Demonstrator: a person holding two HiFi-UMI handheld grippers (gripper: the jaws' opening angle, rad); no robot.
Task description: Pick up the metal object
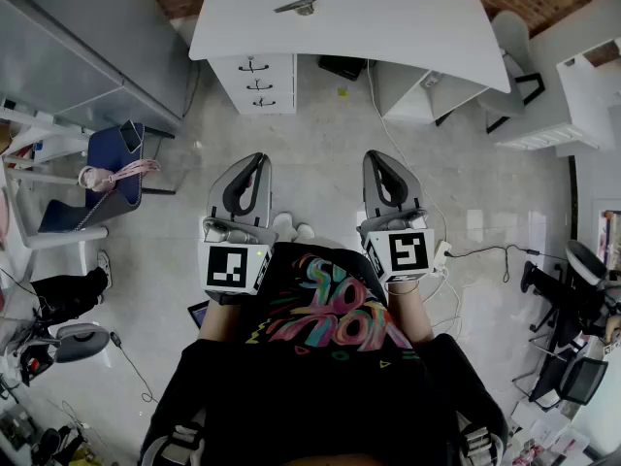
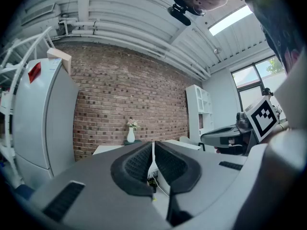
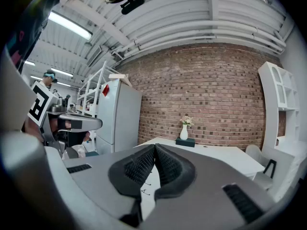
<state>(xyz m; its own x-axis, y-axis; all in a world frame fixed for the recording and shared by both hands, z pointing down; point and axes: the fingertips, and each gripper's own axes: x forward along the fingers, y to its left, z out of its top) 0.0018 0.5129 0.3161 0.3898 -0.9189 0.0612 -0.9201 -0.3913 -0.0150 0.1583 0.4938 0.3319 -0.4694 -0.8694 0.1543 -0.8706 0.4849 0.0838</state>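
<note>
The metal object (image 1: 297,6) is a small grey piece lying on the white table (image 1: 388,17) at the top of the head view, far ahead of both grippers. My left gripper (image 1: 254,158) and right gripper (image 1: 374,155) are held side by side at waist height, pointing toward the table. Both are shut with nothing between the jaws. In the left gripper view the black ribbed pads (image 2: 139,164) meet at the left gripper (image 2: 153,145). The right gripper view shows the right gripper (image 3: 155,147) shut as well, with the table (image 3: 216,152) beyond it.
A white drawer unit (image 1: 254,83) stands under the table. A blue chair (image 1: 114,178) with a pink cable sits at the left, and a white chair (image 1: 514,47) at the table's right end. Cables (image 1: 485,252) trail on the floor. A vase (image 3: 184,132) stands on the table by the brick wall.
</note>
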